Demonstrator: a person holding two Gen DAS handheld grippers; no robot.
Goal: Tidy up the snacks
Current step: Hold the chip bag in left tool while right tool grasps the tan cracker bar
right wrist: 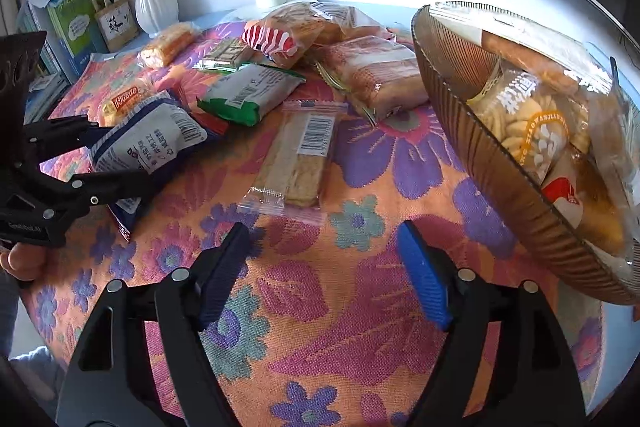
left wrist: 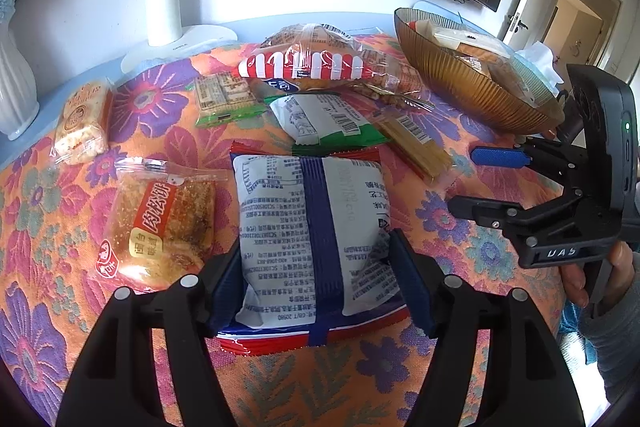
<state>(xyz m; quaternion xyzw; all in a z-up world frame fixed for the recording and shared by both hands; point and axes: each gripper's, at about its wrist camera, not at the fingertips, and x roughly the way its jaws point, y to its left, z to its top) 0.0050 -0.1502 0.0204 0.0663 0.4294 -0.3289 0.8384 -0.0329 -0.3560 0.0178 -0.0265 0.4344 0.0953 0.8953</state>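
My left gripper [left wrist: 316, 279] is shut on a white and blue snack packet [left wrist: 308, 223] with red edges, its pads pressing the packet's two sides just above the floral cloth. The same packet [right wrist: 148, 143] shows in the right wrist view, held in the left gripper [right wrist: 116, 155]. My right gripper [right wrist: 324, 271] is open and empty over the cloth, in front of a clear-wrapped cracker bar [right wrist: 296, 163]; it also shows in the left wrist view [left wrist: 476, 183]. A brown ribbed bowl [right wrist: 480, 155] at the right holds several snacks; it also shows in the left wrist view [left wrist: 460, 83].
Loose snacks lie on the cloth: a green and white packet [right wrist: 248, 95], a red-striped bag [right wrist: 272, 39], a wrapped bread [right wrist: 380, 75], an orange pastry pack [left wrist: 164, 227]. A white vase [right wrist: 154, 3], lamp base [left wrist: 176, 39] and books [right wrist: 76, 19] stand at the back.
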